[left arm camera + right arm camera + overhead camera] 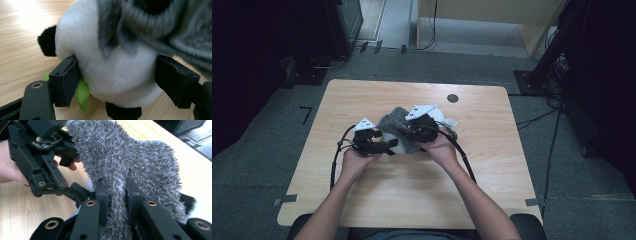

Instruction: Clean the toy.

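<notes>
A plush panda (pixel 112 72) with a white body, black limbs and a green leaf (pixel 83 95) lies on the wooden table (pixel 362 100). My left gripper (pixel 116 82) is shut on its round white body, one jaw pressed into each side. A fuzzy grey knit piece (pixel 130 160), like a small hat or sock, drapes over the panda's top (pixel 394 122). My right gripper (pixel 117 200) is shut on a fold of this grey fabric. In the high view both grippers meet at the table's middle, left (pixel 387 146) and right (pixel 414 131).
A dark round mark (pixel 452 98) sits near the table's far edge. Cables trail from both grippers across the tabletop. Dark equipment stands on the floor beyond the table's left and right sides.
</notes>
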### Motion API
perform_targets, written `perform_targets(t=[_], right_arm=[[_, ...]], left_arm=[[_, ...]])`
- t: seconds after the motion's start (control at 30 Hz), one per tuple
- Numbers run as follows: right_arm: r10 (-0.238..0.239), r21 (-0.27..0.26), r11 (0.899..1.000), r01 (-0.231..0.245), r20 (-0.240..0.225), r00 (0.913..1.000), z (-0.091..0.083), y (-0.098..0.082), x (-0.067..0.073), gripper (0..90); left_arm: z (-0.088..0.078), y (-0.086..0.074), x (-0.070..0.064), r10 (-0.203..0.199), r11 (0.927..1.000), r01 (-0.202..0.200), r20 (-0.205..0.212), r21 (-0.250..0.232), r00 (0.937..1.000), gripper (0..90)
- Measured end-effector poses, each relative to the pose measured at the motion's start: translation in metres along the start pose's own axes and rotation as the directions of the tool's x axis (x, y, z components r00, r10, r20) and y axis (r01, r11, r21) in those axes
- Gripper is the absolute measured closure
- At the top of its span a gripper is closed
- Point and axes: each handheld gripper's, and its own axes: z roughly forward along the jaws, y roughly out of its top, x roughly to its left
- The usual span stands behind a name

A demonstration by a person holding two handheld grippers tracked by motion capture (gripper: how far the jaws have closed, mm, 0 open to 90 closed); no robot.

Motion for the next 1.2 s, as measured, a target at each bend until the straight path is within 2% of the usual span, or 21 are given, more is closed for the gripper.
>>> perform_targets(t=[0.13,0.3,0.63,0.83,1.2], right_arm=[[-0.018,0.023,1.000,0.017,0.017,0.9997,0.001,-0.001,0.000,77.2],[-0.019,0.019,1.000,0.018,0.052,0.9985,-0.015,-0.005,-0.006,77.2],[0.051,-0.021,0.999,-0.049,0.084,0.9952,-0.052,-0.026,-0.027,77.4],[0.070,-0.034,0.997,-0.066,0.116,0.9908,-0.070,-0.036,-0.037,77.3],[0.129,-0.049,0.991,-0.123,0.170,0.9769,-0.095,-0.053,-0.055,77.5]], left_arm=[[0.000,0.000,0.000,0.005,1.0000,-0.005,-0.001,0.000,1.0000,22.2],[0.000,0.000,0.000,0.005,1.0000,-0.005,0.000,-0.002,1.0000,22.2],[0.000,0.000,0.000,0.003,1.0000,-0.003,-0.001,-0.006,1.0000,22.1],[0.000,0.000,0.000,-0.001,1.0000,0.001,0.001,-0.006,1.0000,22.1],[0.000,0.000,0.001,-0.003,0.9999,0.003,0.002,-0.010,1.0000,22.2]])
